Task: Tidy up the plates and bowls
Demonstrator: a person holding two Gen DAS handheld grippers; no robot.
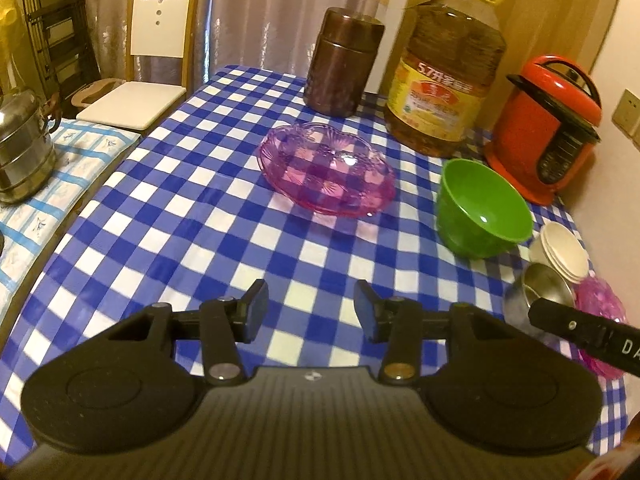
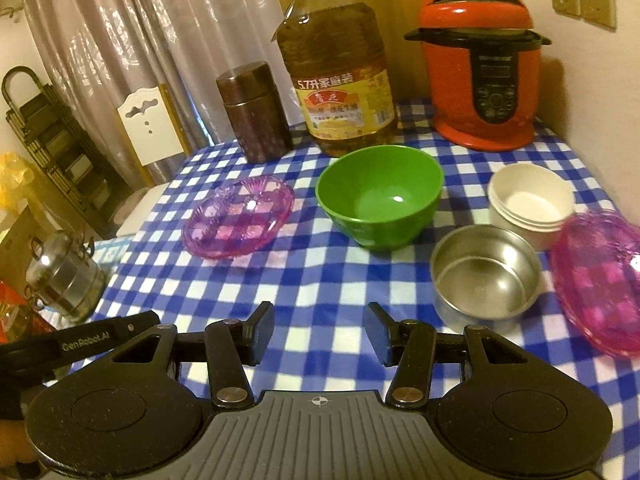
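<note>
Both tools hang above the near edge of the worktop (image 1: 168, 208) with nothing in them: the left tool (image 1: 311, 309) has its jaws parted over bare checked cloth, and the right tool (image 2: 319, 334) likewise stands parted and empty. Behind the dishes stand an oil bottle (image 2: 340, 80), a red cooker (image 2: 480, 76) and a brown canister (image 2: 254, 114), all of which should be left alone and kept clear of any swing. Of the dishes, the green bowl (image 2: 380, 196) is the biggest and sits mid-worktop; a pink glass plate (image 1: 326, 170) lies well to its left, a second pink plate (image 2: 600, 280) tilts at the right edge, just beside the stack of white bowls (image 2: 528, 204), and the steel bowl (image 2: 486, 276) sits nearest the right tool. The step in hand looks like the reach toward a first piece. It probably pays to take the steel bowl by its near rim with the right tool, one finger inside and one outside, then nest it into something wider. The left tool would suit the far pink plate, whose thin, slick, scalloped rim calls for a low, shallow pinch so the glass does not slip or chip.
</note>
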